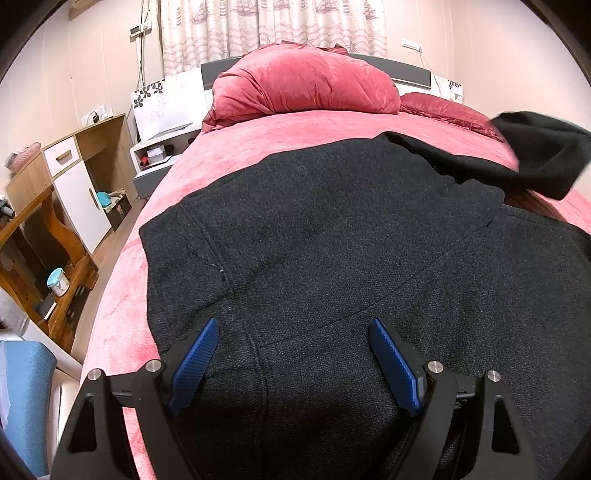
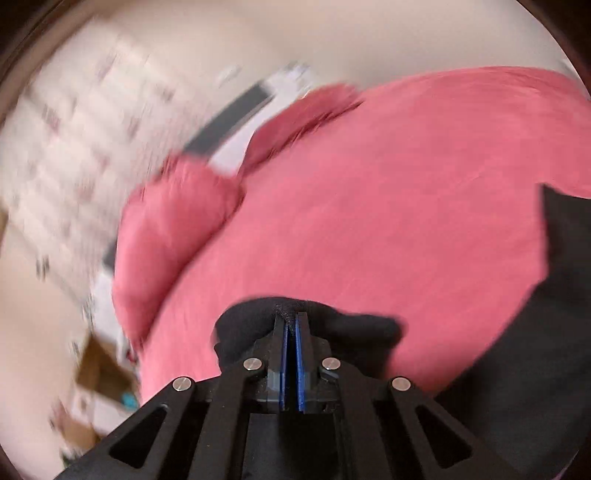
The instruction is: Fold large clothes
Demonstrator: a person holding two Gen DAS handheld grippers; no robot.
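A large black coat (image 1: 332,236) lies spread on the pink bed (image 1: 295,129). My left gripper (image 1: 293,332) is open, its blue pads hovering just over the coat's near part, holding nothing. A black sleeve or flap (image 1: 535,155) is lifted in the air at the right. My right gripper (image 2: 291,317) is shut on a bunched edge of the black coat (image 2: 314,325) and holds it above the bed (image 2: 369,203); this view is motion-blurred. More of the coat (image 2: 554,314) hangs at the right.
A red quilt (image 1: 303,85) is heaped at the headboard, with a red pillow (image 1: 443,107) beside it. A white nightstand (image 1: 159,147), a wooden cabinet (image 1: 85,173) and a wooden shelf (image 1: 48,258) stand left of the bed. Curtains (image 1: 273,26) hang behind.
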